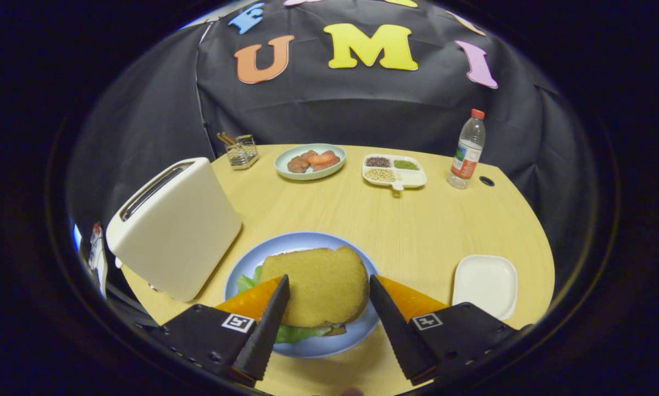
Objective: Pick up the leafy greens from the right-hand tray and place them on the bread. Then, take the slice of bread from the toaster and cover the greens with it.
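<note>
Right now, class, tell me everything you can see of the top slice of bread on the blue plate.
The top slice of bread is golden-brown, toasted-looking, with a rounded crust edge. It lies flat on leafy greens that poke out beneath it, all on the blue plate beside the white toaster. The gripper is open, its fingers either side of the slice, apparently not pressing it.
</note>
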`<state>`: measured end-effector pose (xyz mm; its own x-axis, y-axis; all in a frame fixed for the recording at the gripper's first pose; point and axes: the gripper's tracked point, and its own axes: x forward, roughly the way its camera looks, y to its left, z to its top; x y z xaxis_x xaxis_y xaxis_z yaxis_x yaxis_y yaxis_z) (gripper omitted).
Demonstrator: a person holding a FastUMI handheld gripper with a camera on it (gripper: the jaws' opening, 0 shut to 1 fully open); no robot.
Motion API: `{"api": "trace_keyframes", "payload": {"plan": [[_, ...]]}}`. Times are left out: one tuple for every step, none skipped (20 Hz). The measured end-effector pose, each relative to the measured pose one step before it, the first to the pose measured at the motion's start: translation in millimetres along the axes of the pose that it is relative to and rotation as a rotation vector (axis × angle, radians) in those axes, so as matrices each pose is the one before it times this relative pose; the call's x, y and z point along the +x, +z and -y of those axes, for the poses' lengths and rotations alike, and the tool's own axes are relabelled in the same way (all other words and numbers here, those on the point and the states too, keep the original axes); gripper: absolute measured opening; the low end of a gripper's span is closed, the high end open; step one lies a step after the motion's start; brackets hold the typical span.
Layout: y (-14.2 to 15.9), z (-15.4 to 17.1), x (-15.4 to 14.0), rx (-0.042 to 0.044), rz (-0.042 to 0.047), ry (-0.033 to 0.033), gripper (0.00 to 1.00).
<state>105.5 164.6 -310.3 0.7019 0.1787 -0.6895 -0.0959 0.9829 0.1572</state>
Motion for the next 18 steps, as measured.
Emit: {"api": "trace_keyframes", "payload": {"plan": [[0.64,1.45,-1.04,-0.00341,0.00036,-0.00309,0.9],[2.46,1.02,-1.23,-0.00339,0.0034,0.00185,0.91],[2.33,1.31,-2.17,-0.00511,0.00531,-0.00251,0.92],[4.93,0.54,-3.26,-0.00376,0.01108,0.00248,0.93],[6.22,0.82,-4.29,-0.00259,0.01481,-0.00046,0.94],[8.02,0.99,-5.68,-0.00053,0.02104,-0.00018,0.95],[8.2,2.25,-7.26,-0.00214,0.02352,-0.0058,0.96],[10.64,3.9,-8.29,-0.00162,0.02613,-0.00976,0.96],[10.22,4.21,-9.98,-0.00176,0.02635,-0.01369,0.96],[15.01,5.76,-12.31,-0.00877,0.03789,-0.0181,0.96],[14.83,5.51,-12.24,-0.01159,0.04187,-0.02078,0.96],[15.91,6.22,-12.39,-0.00719,0.04084,-0.02069,0.96],[13.41,9.13,-12.7,-0.00285,0.03794,-0.02478,0.96],[13.96,5.4,-13.33,0.00375,0.03443,-0.01659,0.96],[12.83,2.94,-12.95,0.00718,0.03581,-0.01618,0.96],[13.0,6.89,-13.25,0.00327,0.03348,-0.02009,0.96],[13.34,6.9,-11.82,-0.0002,0.03385,-0.02275,0.96],[12.07,7.8,-11.15,-0.00051,0.03252,-0.02527,0.96]]}}
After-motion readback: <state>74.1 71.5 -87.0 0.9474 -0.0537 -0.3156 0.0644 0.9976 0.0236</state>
